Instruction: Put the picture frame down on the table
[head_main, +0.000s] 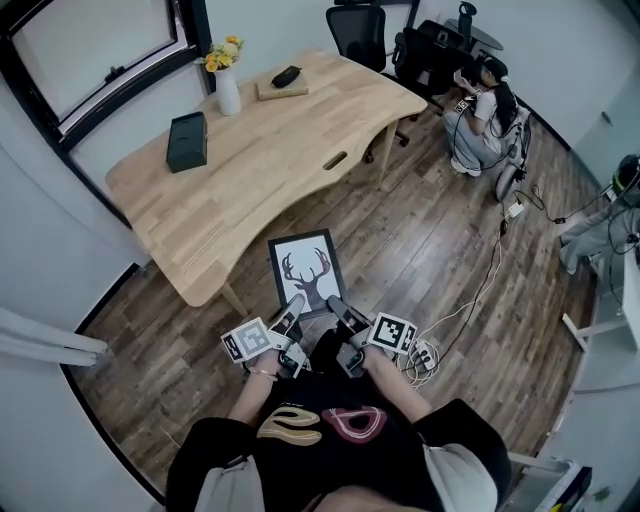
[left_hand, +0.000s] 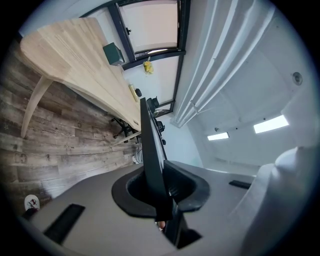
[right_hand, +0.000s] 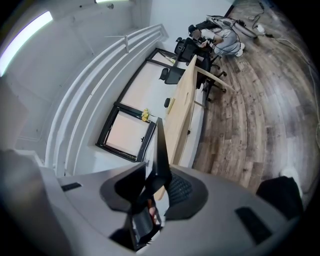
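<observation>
A black picture frame (head_main: 306, 273) with a deer-head print is held flat in front of me, above the wooden floor and just short of the table's near edge. My left gripper (head_main: 293, 305) is shut on the frame's near left corner and my right gripper (head_main: 335, 305) on its near right corner. In the left gripper view the frame (left_hand: 151, 155) runs edge-on between the pads. The right gripper view shows the frame's edge (right_hand: 161, 155) clamped the same way. The light wooden table (head_main: 270, 150) lies ahead.
On the table stand a dark green box (head_main: 187, 141), a white vase of yellow flowers (head_main: 227, 88) and a book with a dark object on it (head_main: 283, 88). A person (head_main: 483, 112) crouches at the far right beside office chairs (head_main: 360, 35). Cables (head_main: 480, 290) trail over the floor.
</observation>
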